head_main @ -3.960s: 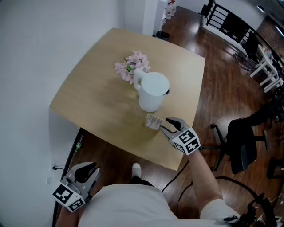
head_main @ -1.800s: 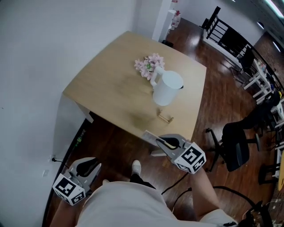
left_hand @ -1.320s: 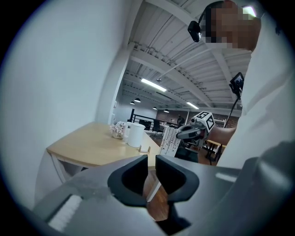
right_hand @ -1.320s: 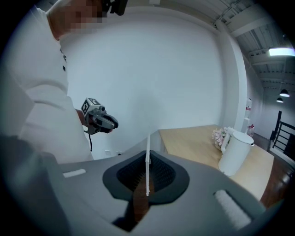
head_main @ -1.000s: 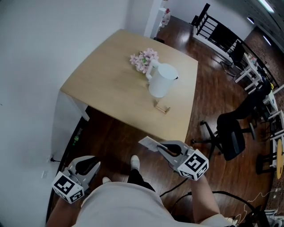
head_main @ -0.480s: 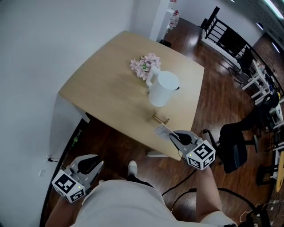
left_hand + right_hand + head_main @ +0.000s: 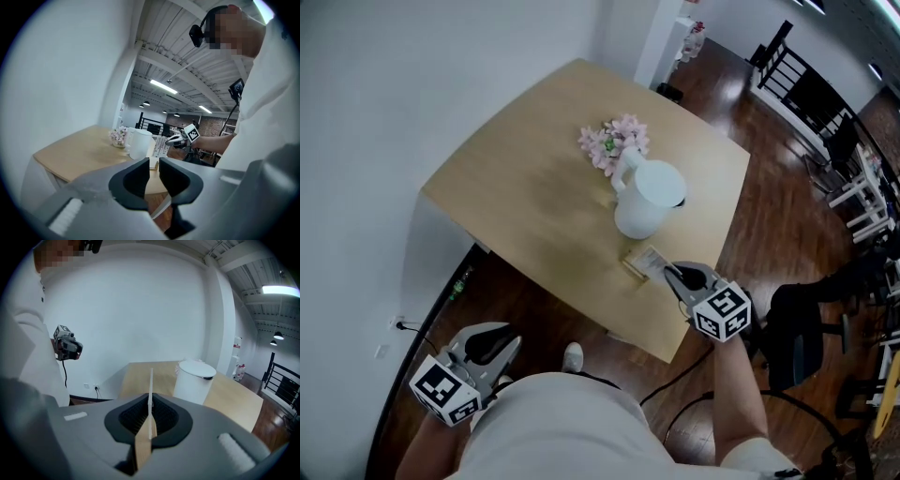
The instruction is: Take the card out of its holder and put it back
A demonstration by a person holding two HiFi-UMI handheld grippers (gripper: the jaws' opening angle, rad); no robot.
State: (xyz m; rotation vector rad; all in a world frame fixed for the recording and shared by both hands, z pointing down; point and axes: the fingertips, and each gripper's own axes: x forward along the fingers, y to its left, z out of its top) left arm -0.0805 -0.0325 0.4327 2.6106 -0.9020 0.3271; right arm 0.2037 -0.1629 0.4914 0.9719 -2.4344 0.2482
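Pinching one card (image 7: 151, 394) between the two fingers (image 7: 167, 417) of the right gripper (image 7: 669, 270), just beside one holder (image 7: 631, 269) on the tabletop (image 7: 516, 187), near one white jug (image 7: 647, 202) and one flower bunch (image 7: 614, 142). Holding the two fingers of the left gripper (image 7: 154, 165) slightly apart, empty.

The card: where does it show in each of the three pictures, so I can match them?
Head view: card by the table's near edge, just below the white jug.
Left gripper view: card at centre, right of the jug.
Right gripper view: card edge-on at centre, pinched between the fingers.
Shared landmark: the white jug.
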